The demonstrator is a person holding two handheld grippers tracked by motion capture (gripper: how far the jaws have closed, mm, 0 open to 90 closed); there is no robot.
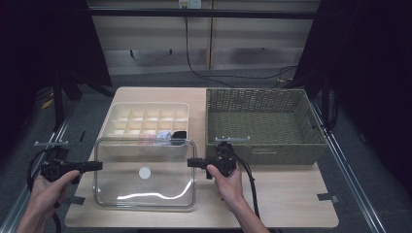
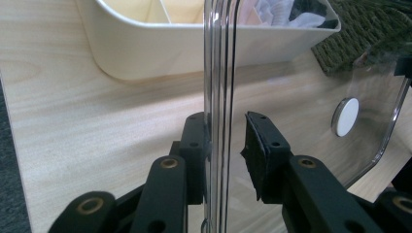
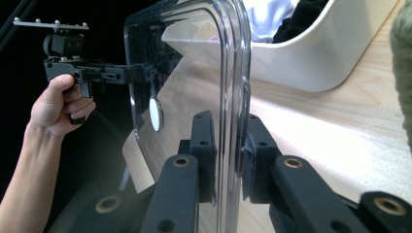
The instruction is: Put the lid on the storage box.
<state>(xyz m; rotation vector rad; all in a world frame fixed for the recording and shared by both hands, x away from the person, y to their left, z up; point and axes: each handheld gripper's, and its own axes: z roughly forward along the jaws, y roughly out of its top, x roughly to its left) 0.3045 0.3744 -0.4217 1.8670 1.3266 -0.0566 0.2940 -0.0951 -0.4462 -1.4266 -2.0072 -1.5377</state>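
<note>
A clear plastic lid (image 1: 145, 191) with a white round disc (image 1: 145, 173) in its middle hangs level over the table's front half, and its far edge overlaps the cream organiser (image 1: 148, 104). My left gripper (image 1: 99, 165) is shut on the lid's left rim and my right gripper (image 1: 190, 162) on its right rim. In the left gripper view the rim (image 2: 221, 73) runs between the pads of the left gripper (image 2: 226, 145). The right gripper view shows the right gripper (image 3: 228, 155) clamped on the rim (image 3: 233, 73), with the left gripper (image 3: 148, 73) at the far edge.
The cream organiser has many compartments, and its front row holds pink, pale blue and black soft items (image 1: 165, 136). A green woven basket (image 1: 265, 151) stands at the right, close behind my right gripper. The wooden table's (image 1: 291, 199) front right is bare.
</note>
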